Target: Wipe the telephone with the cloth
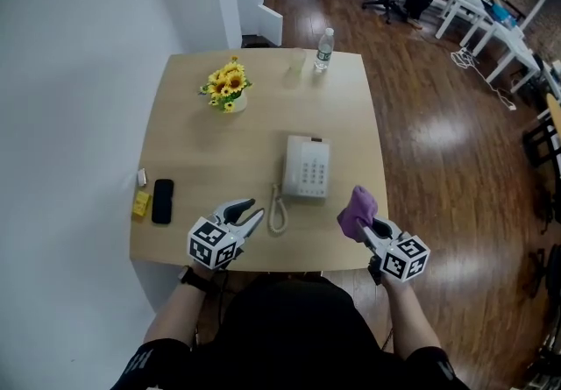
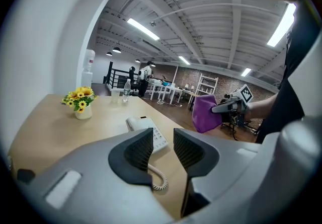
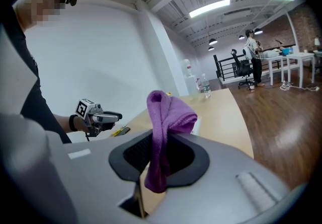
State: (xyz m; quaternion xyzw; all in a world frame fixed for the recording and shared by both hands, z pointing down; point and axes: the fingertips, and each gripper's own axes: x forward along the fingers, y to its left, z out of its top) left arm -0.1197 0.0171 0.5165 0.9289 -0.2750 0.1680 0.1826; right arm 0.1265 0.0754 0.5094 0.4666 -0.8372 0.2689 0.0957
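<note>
**Head view.** The white push-button desk telephone (image 1: 306,167) sits on the pale wooden table (image 1: 219,117), its coiled cord on the near side. The right gripper (image 1: 369,225) hangs near and to the right of the telephone, clamped on a bunched purple cloth (image 1: 357,211). The cloth is apart from the telephone. The left gripper (image 1: 255,210) is near and to the left of the telephone, by the cord.

**Left gripper view.** The jaws are drawn close, with only a narrow slot between them and nothing in it. The telephone lies beyond them.

**Right gripper view.** The jaws pinch the cloth at mid-length, and its ends stick out above and below them.

**Progress.** The cloth is in hand. Judging from these views, no wiping contact has been made, so the wiping itself is left to do.

**Limits.** The cloth hides most of the telephone in the right gripper view. No view shows whether the telephone is clean.
</note>
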